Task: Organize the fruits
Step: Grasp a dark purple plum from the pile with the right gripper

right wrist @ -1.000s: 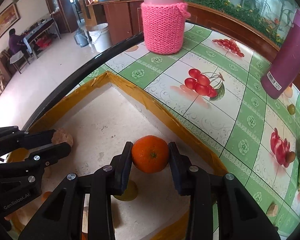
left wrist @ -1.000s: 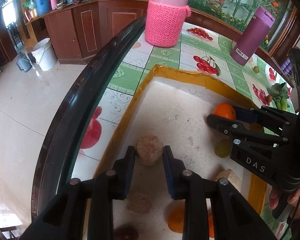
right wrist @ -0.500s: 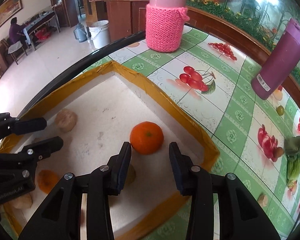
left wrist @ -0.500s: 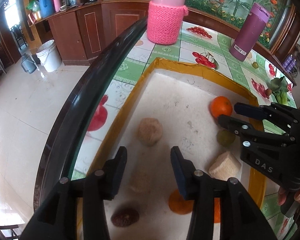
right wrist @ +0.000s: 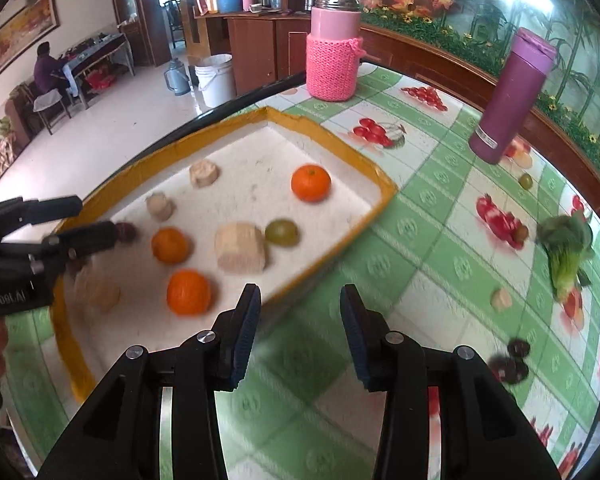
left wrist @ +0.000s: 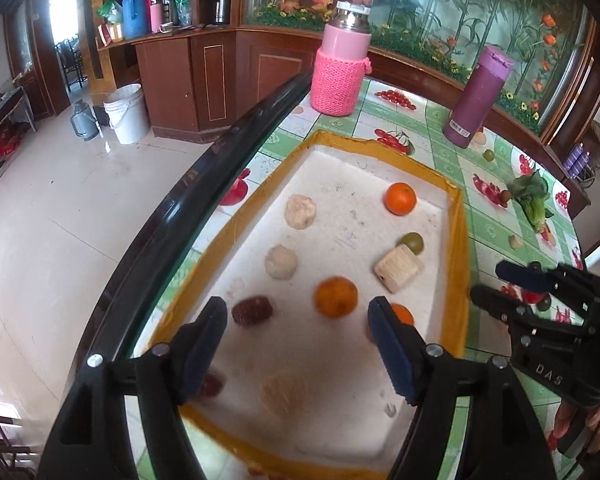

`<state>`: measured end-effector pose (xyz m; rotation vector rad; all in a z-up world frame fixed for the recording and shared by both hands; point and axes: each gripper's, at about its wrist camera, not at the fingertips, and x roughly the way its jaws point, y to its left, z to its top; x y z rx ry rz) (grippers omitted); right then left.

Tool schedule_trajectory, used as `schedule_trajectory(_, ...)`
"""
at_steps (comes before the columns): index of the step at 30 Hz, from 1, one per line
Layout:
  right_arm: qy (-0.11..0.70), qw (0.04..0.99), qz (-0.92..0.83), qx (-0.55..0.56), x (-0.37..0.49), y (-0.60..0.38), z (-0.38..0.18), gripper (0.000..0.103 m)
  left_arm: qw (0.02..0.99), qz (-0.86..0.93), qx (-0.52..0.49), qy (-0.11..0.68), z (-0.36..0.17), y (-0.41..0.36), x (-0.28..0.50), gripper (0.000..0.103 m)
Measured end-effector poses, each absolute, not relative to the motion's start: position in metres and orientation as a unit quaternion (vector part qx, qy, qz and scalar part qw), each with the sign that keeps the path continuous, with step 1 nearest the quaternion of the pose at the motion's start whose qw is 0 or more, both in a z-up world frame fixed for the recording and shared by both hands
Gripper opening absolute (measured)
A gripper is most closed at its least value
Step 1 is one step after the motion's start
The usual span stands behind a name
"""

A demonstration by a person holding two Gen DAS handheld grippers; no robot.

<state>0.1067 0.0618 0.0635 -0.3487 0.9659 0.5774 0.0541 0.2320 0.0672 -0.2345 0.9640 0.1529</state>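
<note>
Fruits lie loose in a white tray [left wrist: 458, 236] with a yellow taped rim, on the green fruit-print tablecloth [right wrist: 420, 240].

Left gripper [left wrist: 296, 344]: jaws spread wide, nothing between them, held above the near end of the tray. Between the jaws in the left wrist view sit a dark red fruit [left wrist: 253, 311] and an orange [left wrist: 336, 296]; a second orange [left wrist: 400, 314] is partly hidden behind the right finger.

Right gripper [right wrist: 300, 332]: jaws apart, empty, over bare tablecloth just outside the tray's near rim.

Further in the tray: a pale ridged block [right wrist: 240, 248] touching a green fruit [right wrist: 282, 232]; two pale lumps [left wrist: 300, 211] along the left side; a third orange [right wrist: 311, 183] alone near the far corner.

On the cloth outside the tray: leafy greens [right wrist: 568, 248], dark fruits [right wrist: 510, 362], a pink knit-sleeved flask [right wrist: 332, 40], and a purple bottle [right wrist: 512, 96].
</note>
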Motion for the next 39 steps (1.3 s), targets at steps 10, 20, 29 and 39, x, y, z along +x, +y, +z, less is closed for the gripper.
schedule_trajectory(10,0.47,0.833,0.243,-0.163,0.05,-0.017,0.06,0.04,0.884,0.07,-0.112,0.449,0.077,0.195,0.02,0.077)
schedule_trajectory(20,0.49,0.845,0.18,-0.115,0.039,-0.116,0.051,0.041,0.879,0.028,-0.079,0.469,0.078,0.132,0.014,0.077)
schedule_trajectory(29,0.494,0.851,0.168,-0.061,0.091,-0.149,0.044,0.047,0.866,-0.022,-0.048,0.497,0.074,0.078,0.022,0.078)
schedule_trajectory(39,0.497,0.842,0.196,-0.077,0.135,-0.129,0.017,0.043,0.851,-0.044,-0.01,0.523,0.063,0.048,0.044,0.078)
